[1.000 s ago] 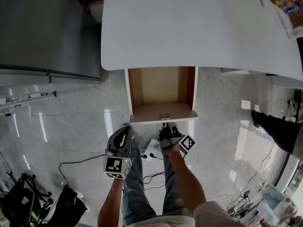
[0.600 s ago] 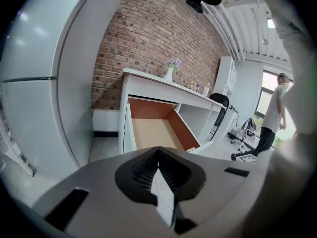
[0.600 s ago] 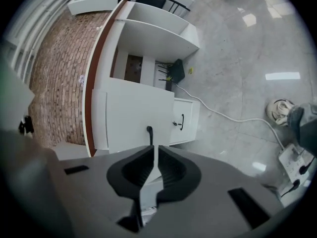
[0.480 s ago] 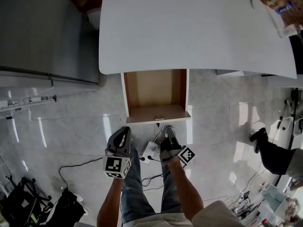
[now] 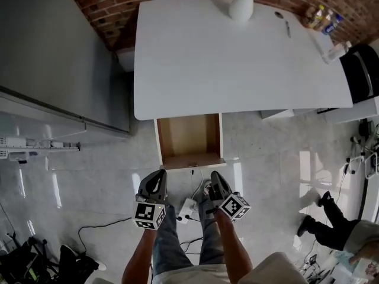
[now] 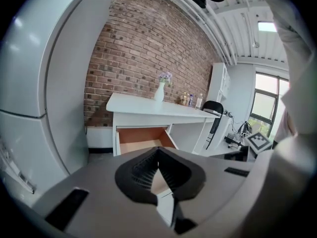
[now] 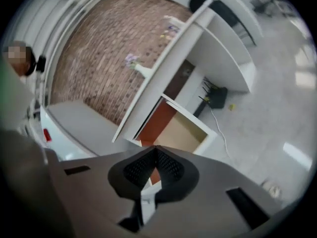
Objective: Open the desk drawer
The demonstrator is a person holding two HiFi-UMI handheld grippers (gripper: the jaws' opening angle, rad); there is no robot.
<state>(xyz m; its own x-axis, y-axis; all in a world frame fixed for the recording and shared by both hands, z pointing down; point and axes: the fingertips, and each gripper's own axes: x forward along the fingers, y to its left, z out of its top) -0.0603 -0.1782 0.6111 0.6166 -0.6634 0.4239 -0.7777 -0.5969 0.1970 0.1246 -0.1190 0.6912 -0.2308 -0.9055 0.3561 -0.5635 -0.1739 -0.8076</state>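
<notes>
Bright, even daylight; the window (image 6: 265, 108) glows and the glossy floor (image 5: 266, 152) carries white glare streaks. The white desk (image 5: 237, 58) nearly washes out. All views bow at the edges; the right gripper view is softly blurred.

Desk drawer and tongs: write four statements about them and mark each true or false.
1. The drawer is pulled out from under the desk. True.
2. The right tongs grip the drawer's front. False: they are shut on nothing, clear of the drawer.
3. A white vase stands on the desk. True.
4. The drawer holds papers. False: nothing shows inside it.
</notes>
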